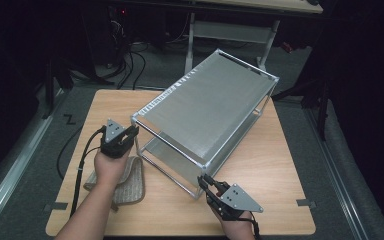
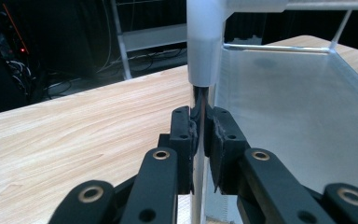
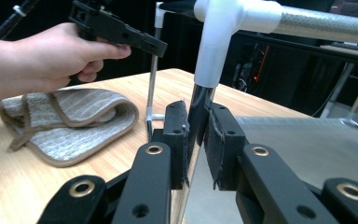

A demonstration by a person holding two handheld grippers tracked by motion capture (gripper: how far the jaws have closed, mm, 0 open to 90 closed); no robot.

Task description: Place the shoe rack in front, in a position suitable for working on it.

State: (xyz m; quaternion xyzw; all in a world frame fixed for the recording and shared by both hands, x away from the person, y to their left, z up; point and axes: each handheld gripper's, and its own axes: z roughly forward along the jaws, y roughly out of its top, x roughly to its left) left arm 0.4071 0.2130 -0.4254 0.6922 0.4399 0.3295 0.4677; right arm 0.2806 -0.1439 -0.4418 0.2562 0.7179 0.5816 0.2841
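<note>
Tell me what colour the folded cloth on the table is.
The cloth is beige-grey with fine stripes and a tan edge, clearest in the right gripper view.

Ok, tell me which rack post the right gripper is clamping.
The right gripper clamps the rack's near-right corner post, nearest the person; the left gripper holds the near-left post.

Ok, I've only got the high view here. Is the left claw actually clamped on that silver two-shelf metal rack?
Observer: Yes. The left claw pinches a shiny metal post of the silver two-shelf metal rack, just under a white plastic corner joint.
Operator: And the right claw?
Observer: The right claw grips the near corner post the same way, below its own white joint.
Operator: What about the cloth?
Observer: The beige ribbed cloth is folded double on the wooden table, under the person's left hand.
</note>
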